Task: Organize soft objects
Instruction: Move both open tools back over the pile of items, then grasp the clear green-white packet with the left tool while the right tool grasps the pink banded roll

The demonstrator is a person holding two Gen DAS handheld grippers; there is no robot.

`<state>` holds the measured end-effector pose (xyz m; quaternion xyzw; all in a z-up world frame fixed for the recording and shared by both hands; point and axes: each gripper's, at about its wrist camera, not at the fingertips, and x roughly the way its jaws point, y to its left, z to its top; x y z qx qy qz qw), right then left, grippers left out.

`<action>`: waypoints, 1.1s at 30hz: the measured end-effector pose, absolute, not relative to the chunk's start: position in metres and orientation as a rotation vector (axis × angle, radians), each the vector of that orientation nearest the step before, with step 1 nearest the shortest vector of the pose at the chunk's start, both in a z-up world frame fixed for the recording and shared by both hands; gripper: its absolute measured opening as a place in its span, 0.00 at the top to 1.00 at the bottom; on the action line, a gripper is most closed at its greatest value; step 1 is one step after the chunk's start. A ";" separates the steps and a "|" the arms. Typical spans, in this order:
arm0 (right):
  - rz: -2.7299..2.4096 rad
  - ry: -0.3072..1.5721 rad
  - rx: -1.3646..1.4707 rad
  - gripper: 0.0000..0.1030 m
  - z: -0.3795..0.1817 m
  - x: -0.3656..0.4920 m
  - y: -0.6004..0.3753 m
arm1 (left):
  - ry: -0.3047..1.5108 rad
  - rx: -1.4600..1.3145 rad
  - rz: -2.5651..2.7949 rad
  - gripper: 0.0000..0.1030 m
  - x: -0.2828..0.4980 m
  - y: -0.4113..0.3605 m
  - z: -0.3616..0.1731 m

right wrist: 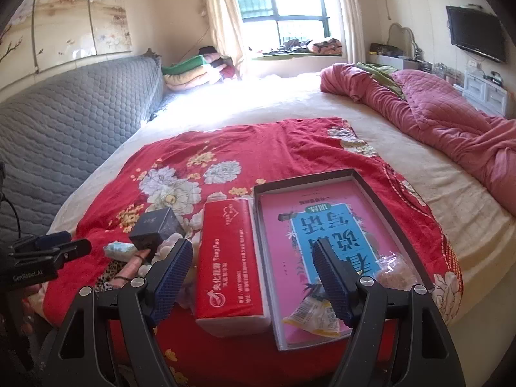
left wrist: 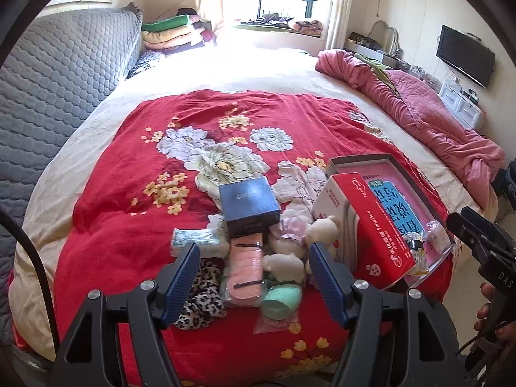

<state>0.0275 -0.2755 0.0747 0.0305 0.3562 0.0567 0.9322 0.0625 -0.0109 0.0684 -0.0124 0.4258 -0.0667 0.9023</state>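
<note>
A heap of small things lies on a red flowered cloth (left wrist: 135,200). In it are a pink flat pack (left wrist: 246,267), white plush toys (left wrist: 290,248), a mint green piece in a clear bag (left wrist: 279,300), a leopard-print cloth (left wrist: 201,303) and a pale blue tissue pack (left wrist: 196,242). My left gripper (left wrist: 256,274) hovers open above this heap, holding nothing. A red tissue pack (right wrist: 230,258) lies beside a shallow box tray (right wrist: 303,179). My right gripper (right wrist: 253,279) stands open over them, empty.
A dark blue box (left wrist: 250,204) rests on the heap's far side. The tray holds a pink and blue book (right wrist: 325,225), a yellow snack packet (right wrist: 314,317) and a crinkly clear packet (right wrist: 393,271). A pink quilt (left wrist: 435,122) is bunched at right, a grey padded headboard (left wrist: 58,80) at left.
</note>
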 end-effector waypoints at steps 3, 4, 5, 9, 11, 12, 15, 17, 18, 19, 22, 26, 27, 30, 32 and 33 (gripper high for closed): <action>0.147 0.733 0.029 0.24 0.074 0.028 -0.257 | 0.884 -0.057 -0.113 0.33 0.064 0.006 0.065; 0.159 0.735 0.015 0.24 0.073 0.029 -0.250 | 0.886 -0.066 -0.105 0.33 0.065 0.012 0.064; 0.167 0.741 0.004 0.24 0.072 0.030 -0.245 | 0.888 -0.075 -0.096 0.33 0.066 0.017 0.062; 0.217 0.759 -0.044 0.24 0.066 0.032 -0.217 | 0.895 -0.108 -0.071 0.33 0.069 0.036 0.055; 0.239 0.766 -0.070 0.24 0.061 0.034 -0.203 | 0.899 -0.116 -0.058 0.33 0.069 0.043 0.050; 0.250 0.772 -0.085 0.24 0.059 0.035 -0.195 | 0.901 -0.127 -0.054 0.33 0.070 0.047 0.047; 0.288 0.792 -0.127 0.24 0.049 0.039 -0.173 | 0.912 -0.149 -0.043 0.33 0.072 0.058 0.039; 0.313 0.808 -0.147 0.24 0.042 0.040 -0.159 | 0.918 -0.158 -0.031 0.33 0.075 0.064 0.034; 0.328 0.813 -0.158 0.24 0.037 0.041 -0.152 | 0.922 -0.164 -0.024 0.33 0.076 0.068 0.031; 0.338 0.821 -0.169 0.24 0.033 0.041 -0.145 | 0.924 -0.169 -0.021 0.33 0.077 0.071 0.028; 0.371 0.848 -0.203 0.24 0.020 0.042 -0.125 | 0.935 -0.187 -0.013 0.33 0.081 0.081 0.018; 0.416 0.878 -0.223 0.24 0.005 0.045 -0.097 | 0.942 -0.218 0.001 0.33 0.088 0.093 0.006; 0.422 0.879 -0.230 0.24 0.002 0.047 -0.089 | 0.946 -0.225 0.004 0.33 0.092 0.095 0.003; 0.432 0.882 -0.264 0.24 -0.009 0.052 -0.067 | 0.962 -0.244 -0.003 0.33 0.105 0.100 -0.006; 0.416 0.882 -0.297 0.24 -0.017 0.056 -0.054 | 0.979 -0.274 -0.021 0.33 0.115 0.102 -0.014; 0.401 0.884 -0.313 0.24 -0.021 0.060 -0.049 | 0.984 -0.290 -0.026 0.33 0.119 0.103 -0.017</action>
